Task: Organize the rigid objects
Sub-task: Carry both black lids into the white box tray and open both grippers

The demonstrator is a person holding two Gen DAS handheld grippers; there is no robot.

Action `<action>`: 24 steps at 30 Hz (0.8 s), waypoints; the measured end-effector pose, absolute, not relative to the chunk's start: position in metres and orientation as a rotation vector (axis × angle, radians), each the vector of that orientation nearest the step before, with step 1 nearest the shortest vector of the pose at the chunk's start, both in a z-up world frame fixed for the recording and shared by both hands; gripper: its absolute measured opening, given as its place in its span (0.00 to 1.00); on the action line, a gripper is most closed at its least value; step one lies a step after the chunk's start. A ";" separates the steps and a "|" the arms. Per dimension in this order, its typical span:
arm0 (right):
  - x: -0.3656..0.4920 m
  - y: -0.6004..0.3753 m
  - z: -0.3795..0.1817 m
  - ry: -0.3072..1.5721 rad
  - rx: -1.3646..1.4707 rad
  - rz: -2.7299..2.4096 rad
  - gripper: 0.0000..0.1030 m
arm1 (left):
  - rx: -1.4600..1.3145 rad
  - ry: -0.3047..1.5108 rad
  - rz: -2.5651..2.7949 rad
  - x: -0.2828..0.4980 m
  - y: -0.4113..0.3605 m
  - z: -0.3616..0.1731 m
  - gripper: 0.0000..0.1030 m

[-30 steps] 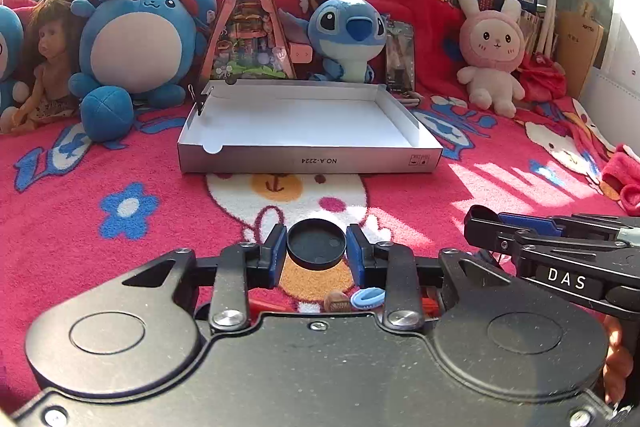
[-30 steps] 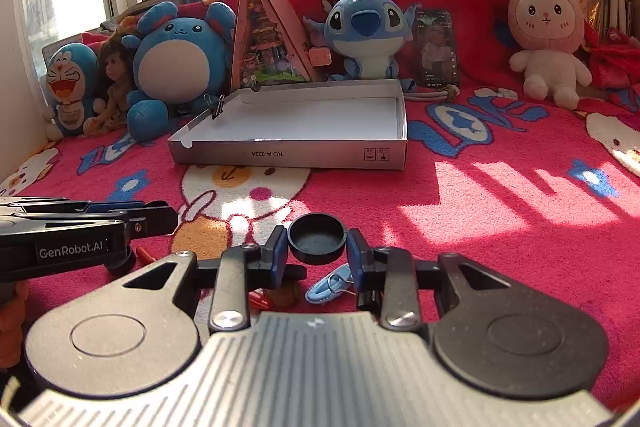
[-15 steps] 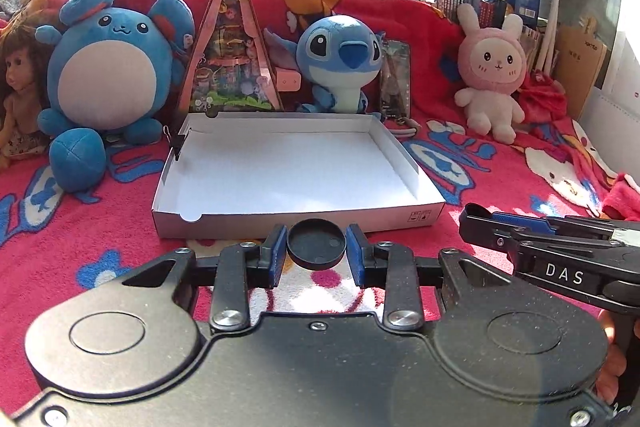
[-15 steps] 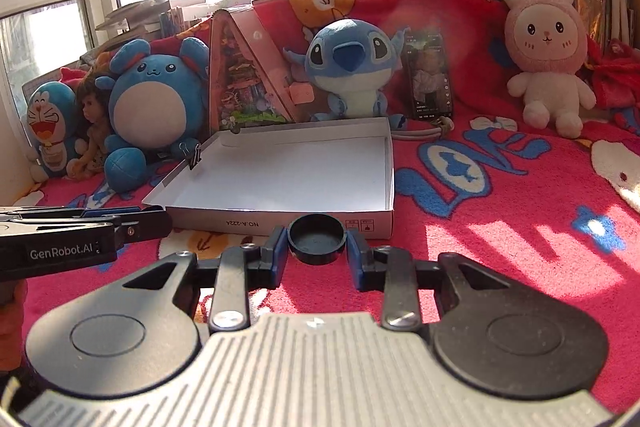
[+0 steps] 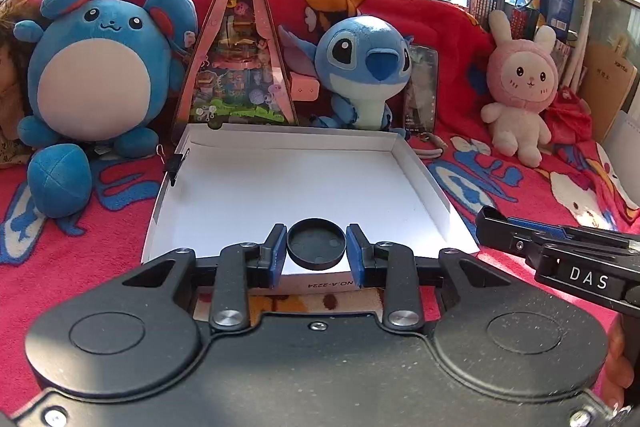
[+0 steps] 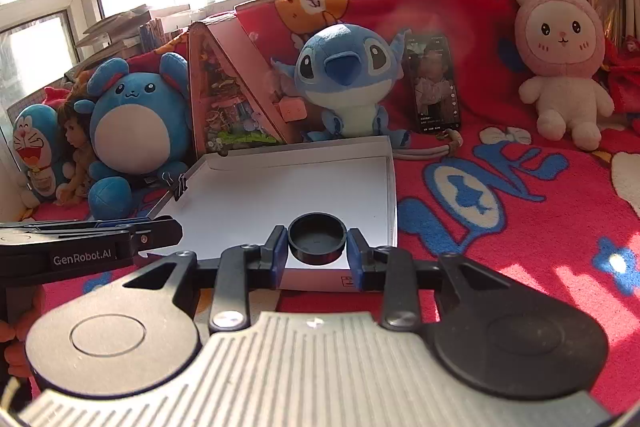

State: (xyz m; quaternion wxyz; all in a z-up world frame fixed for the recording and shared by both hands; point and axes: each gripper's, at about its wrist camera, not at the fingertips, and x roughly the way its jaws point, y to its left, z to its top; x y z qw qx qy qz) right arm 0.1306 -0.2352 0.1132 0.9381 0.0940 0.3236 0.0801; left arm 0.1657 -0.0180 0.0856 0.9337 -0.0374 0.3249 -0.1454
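Observation:
My left gripper (image 5: 317, 247) is shut on a round black cap (image 5: 316, 243) and holds it over the near edge of the shallow white box (image 5: 424, 179). My right gripper (image 6: 317, 245) is shut on a second round black cap (image 6: 317, 238) and holds it over the near right part of the same box (image 6: 390, 183). The box looks empty inside. Each gripper shows at the edge of the other's view, the right one in the left wrist view (image 5: 560, 255) and the left one in the right wrist view (image 6: 88, 243).
The box lies on a red patterned blanket (image 6: 520, 211). Behind it stand a round blue plush (image 5: 96, 75), a triangular pink toy house (image 5: 240, 67), a Stitch plush (image 5: 360, 67), a phone (image 6: 434, 83) and a pink bunny plush (image 5: 520, 87). A black binder clip (image 5: 174, 163) grips the box's left wall.
Both grippers have moved forward from the blanket in front of the box to over its near edge, each still holding its black cap. The small items on the blanket have dropped out of view.

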 end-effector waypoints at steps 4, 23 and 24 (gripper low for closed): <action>0.154 -0.236 0.107 0.682 0.202 0.143 0.36 | -0.092 0.695 -0.277 0.192 -0.016 0.083 0.29; 0.235 -0.225 0.055 0.767 0.249 0.119 0.36 | -0.057 0.771 -0.147 0.258 -0.027 0.041 0.30; 0.236 -0.224 0.052 0.767 0.255 0.122 0.36 | -0.052 0.772 -0.146 0.258 -0.028 0.040 0.30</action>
